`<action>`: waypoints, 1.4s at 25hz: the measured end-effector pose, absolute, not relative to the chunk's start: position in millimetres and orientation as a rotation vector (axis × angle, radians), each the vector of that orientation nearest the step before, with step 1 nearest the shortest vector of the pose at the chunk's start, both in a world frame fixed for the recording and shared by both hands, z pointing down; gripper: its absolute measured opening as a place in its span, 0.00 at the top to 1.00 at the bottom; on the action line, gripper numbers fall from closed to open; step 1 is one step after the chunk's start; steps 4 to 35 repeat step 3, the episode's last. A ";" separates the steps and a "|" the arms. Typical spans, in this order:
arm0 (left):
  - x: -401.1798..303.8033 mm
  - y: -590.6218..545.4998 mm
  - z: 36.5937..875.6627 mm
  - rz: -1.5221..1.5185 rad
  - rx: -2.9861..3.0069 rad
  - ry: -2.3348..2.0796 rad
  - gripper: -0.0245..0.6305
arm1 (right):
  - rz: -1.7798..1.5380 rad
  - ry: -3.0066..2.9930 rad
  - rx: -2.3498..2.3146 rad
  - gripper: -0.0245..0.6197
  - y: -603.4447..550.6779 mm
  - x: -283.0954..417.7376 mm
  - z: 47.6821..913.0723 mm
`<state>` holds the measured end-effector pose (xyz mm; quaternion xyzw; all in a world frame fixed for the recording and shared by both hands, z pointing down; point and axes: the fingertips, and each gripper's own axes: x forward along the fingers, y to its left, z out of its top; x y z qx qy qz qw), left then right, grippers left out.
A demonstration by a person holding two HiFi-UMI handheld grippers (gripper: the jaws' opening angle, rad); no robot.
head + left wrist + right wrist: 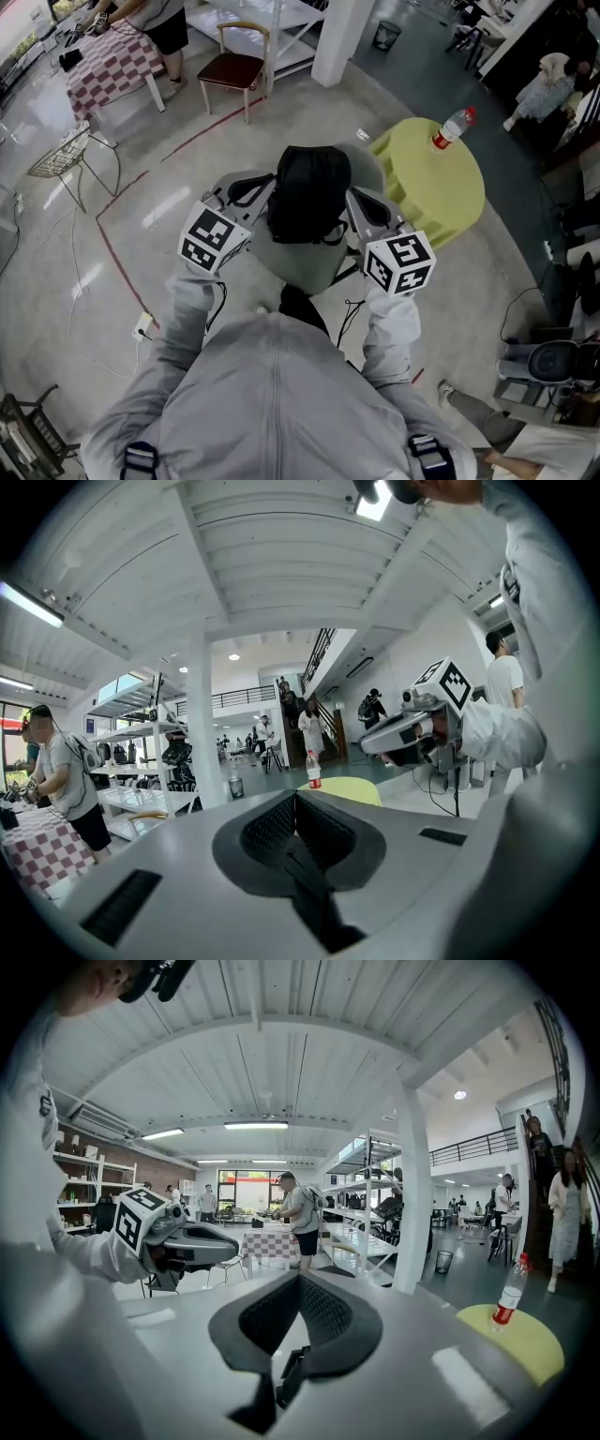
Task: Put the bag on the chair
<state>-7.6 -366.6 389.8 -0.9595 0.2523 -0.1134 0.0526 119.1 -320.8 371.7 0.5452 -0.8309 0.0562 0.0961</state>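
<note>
Only the head view gives me the bag (305, 192) whole. It is a black pack hanging between the left claw (255, 194) and the right claw (356, 203), with its loops reaching out to each. Neither gripper view shows the body of it.

In the left gripper view I get the jaws pressed together along one seam, with a black strap (314, 902) running back from that seam toward the camera. Past the tips I see the yellow table (349, 789) and the bottle (313, 771) standing on it.

In the right gripper view the jaws are likewise together at the tips. A black buckle (291, 1372) shows in the gap just under them. Each gripper view also catches the other claw off to its side.

So I read both claws as clamped on the bag's straps. The pack hangs between the two tips and just below them.

The chair with the red seat (232, 67) stands well ahead of the left claw, far from the bag. The yellow table is near, ahead of the right claw.

Both grey sleeves (187, 300) reach out in front of the chest at about the same height. The claws point forward and slightly down, angled in toward each other.
</note>
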 end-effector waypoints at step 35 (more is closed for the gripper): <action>-8.3 -366.3 392.9 -0.348 -2.922 0.766 0.95 | 0.172 -2.457 1.613 0.95 -320.1 118.7 374.6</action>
